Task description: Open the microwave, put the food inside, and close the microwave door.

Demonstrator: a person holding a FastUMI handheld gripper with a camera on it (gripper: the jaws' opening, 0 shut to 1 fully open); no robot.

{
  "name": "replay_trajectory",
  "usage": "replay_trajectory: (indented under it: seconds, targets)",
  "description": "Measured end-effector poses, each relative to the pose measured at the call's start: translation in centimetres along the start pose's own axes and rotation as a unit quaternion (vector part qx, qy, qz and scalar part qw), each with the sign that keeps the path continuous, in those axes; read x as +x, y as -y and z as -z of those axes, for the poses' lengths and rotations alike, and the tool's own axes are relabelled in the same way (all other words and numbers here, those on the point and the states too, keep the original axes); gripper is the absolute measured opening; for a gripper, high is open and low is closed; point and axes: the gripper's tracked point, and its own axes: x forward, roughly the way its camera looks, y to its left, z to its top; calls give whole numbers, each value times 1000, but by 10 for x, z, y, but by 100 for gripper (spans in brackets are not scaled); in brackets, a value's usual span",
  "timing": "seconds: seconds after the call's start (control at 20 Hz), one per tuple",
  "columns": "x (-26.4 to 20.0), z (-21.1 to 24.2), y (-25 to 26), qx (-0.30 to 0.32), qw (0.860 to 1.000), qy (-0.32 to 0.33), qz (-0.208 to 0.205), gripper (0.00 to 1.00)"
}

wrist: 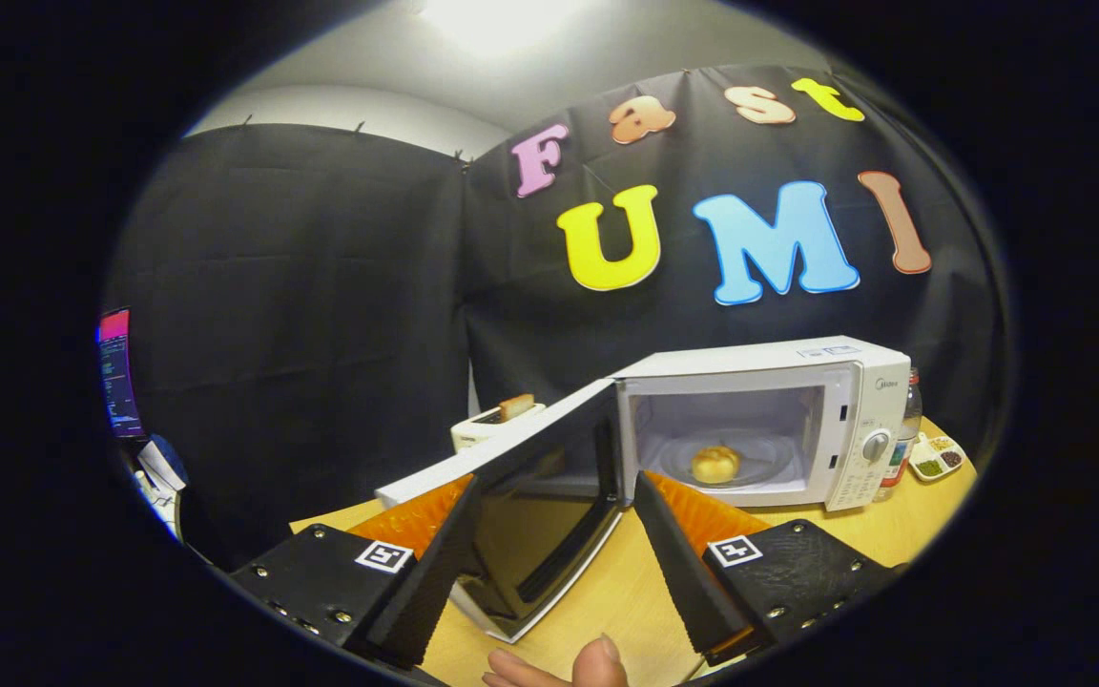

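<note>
Gripper view: my gripper [549, 563] has its jaws spread wide with nothing held. The microwave [769, 420] sits on the surface [607, 601] just ahead, and its door [521, 515] is swung open toward me, its free edge lying between the jaws and a little beyond the tips. The food [715, 465], a round bun by the look of it, already rests on the plate [750, 469] inside the cavity, so I judge closing the door is the step in hand.

To do it well, I'd bring one finger [435, 563] round to the door's outer face, near the free edge and away from the hinge, then sweep it in an arc toward the cavity. Push steadily; a jab could slide the microwave across the surface. Finish with a firm press so the latch catches.

I can't quite tell whether the finger is already touching the door; the fisheye warps the gap.

A thumb [597, 663] shows at the bottom, and a toaster [487, 425] stands behind the door, clear of its swing, I think.
</note>
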Motion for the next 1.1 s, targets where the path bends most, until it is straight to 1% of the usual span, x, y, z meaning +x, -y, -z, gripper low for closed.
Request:
replay_trajectory:
  seconds: [0.05, 0.15, 0.2, 0.3, 0.4, 0.5, 0.55, 0.65, 0.75, 0.8, 0.85, 0.9, 0.95, 1.0, 1.05, 1.1]
  targets:
    - [-9, -4, -16, -2, 1000, 6, -16, 97]
    - [-23, -10, -51, -9, 998, 17, -61, 97]
    - [-30, -13, -70, -16, 996, 24, -85, 97]
    - [-36, -14, -104, -37, 991, 37, -120, 97]
    - [-32, -4, -133, -46, 987, 37, -151, 97]
    - [-19, 19, -161, -46, 982, 24, -183, 97]
    - [-8, 31, -170, -51, 981, 16, -188, 97]
    - [12, 49, -177, -77, 980, 9, -185, 97]
    - [29, 66, -177, -95, 980, 5, -173, 93]
    - [36, 71, -169, -100, 983, 3, -156, 83]
    - [42, 78, -164, -102, 985, 2, -140, 75]
    - [50, 83, -154, -100, 988, 3, -116, 60]
    - [53, 87, -149, -92, 990, -1, -105, 50]
    - [61, 91, -138, -82, 994, -8, -78, 37]
    - [59, 94, -132, -74, 995, -11, -70, 23]
    - [66, 98, -126, -69, 995, -17, -64, 21]
